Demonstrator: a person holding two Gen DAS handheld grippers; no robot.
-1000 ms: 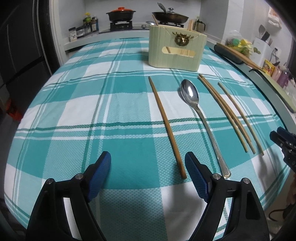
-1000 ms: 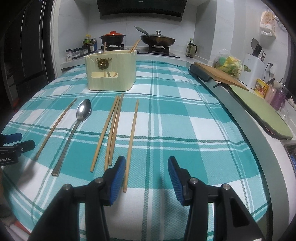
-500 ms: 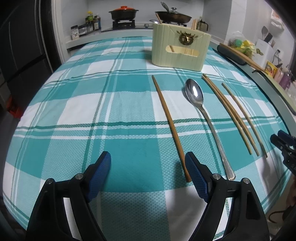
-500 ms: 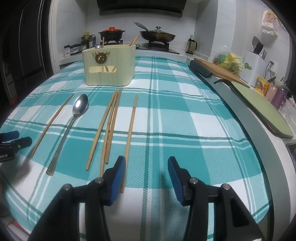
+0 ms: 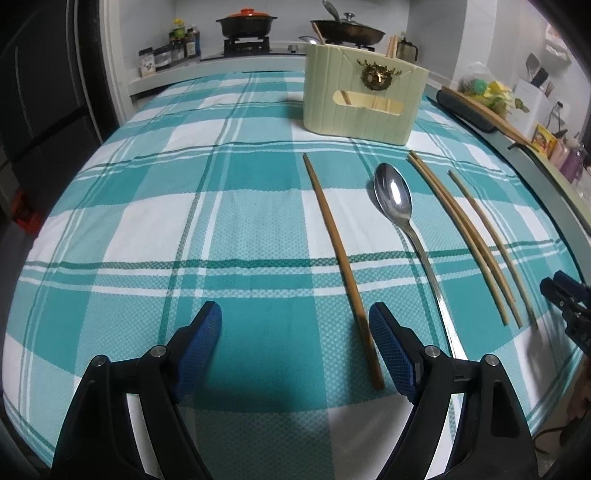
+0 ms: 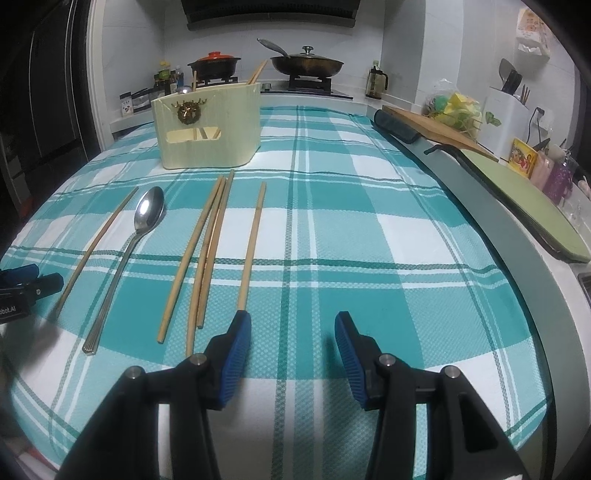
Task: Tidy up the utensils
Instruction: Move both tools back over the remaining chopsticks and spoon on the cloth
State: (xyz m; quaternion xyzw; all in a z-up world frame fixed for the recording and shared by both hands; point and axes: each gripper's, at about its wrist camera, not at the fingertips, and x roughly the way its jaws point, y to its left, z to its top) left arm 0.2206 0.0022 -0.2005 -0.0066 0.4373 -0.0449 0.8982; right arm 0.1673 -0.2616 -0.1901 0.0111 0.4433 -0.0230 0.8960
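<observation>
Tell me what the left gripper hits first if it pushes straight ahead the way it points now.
Probably the bare checked tablecloth. The left gripper is open and tilted down at it. The lone chopstick lies just inside its right finger, so that could get clipped; depth is unclear.

I'm looking at a home kitchen: gas stove (image 6: 266, 86) at the back with a red-lidded pot (image 6: 214, 64) and a wok (image 6: 306, 65), range hood (image 6: 269, 13) above. Sauce bottles (image 6: 168, 79) beside it, cutting board (image 6: 436, 127) on the right, plaid-clothed surface (image 6: 369, 229) in front.
</observation>
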